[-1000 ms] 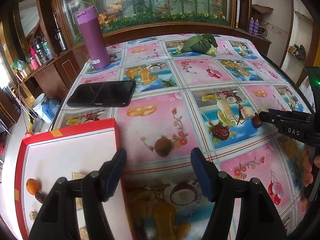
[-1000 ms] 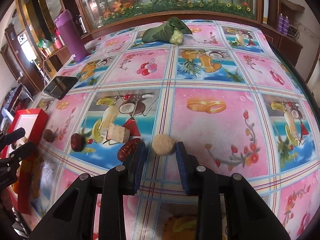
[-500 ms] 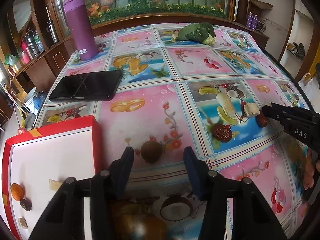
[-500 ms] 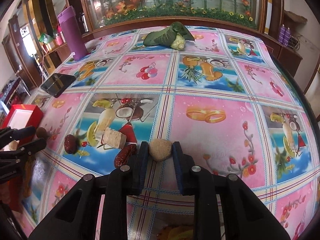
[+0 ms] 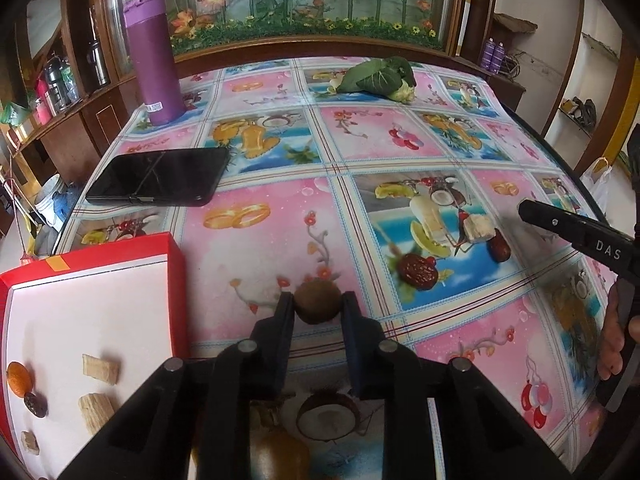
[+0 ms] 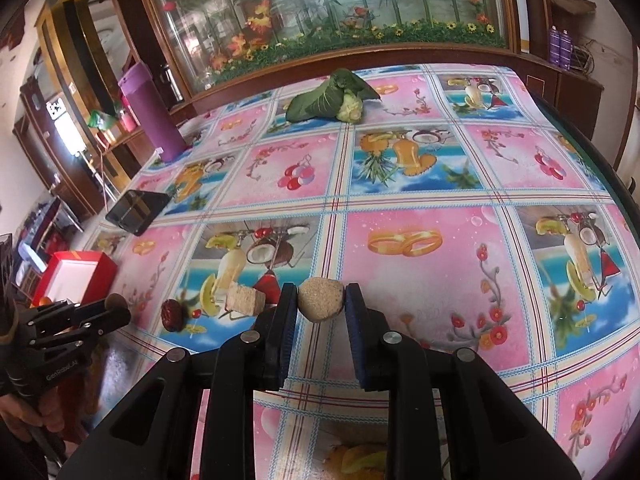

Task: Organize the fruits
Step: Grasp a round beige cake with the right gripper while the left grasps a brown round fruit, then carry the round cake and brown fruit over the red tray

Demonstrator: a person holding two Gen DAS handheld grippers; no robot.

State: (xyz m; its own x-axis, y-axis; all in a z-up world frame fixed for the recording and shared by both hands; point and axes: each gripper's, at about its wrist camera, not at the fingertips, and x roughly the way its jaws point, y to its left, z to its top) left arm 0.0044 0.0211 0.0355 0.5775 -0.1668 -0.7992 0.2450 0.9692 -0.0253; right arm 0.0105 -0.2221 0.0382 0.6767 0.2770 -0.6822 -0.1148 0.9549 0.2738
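My left gripper is shut on a small round brown fruit on the tablecloth, just right of the red box. The box holds an orange fruit, a dark date and several beige pieces. My right gripper is shut on a round beige fruit. A red date, a second dark date and a beige block lie on the cloth between the two grippers. The red date and the block also show left of my right gripper.
A black phone lies behind the box. A purple flask stands at the back left. A leafy vegetable lies at the far edge. Wooden cabinets surround the table.
My left gripper moved forward and closed on the brown fruit. My right gripper closed tighter on the beige fruit.
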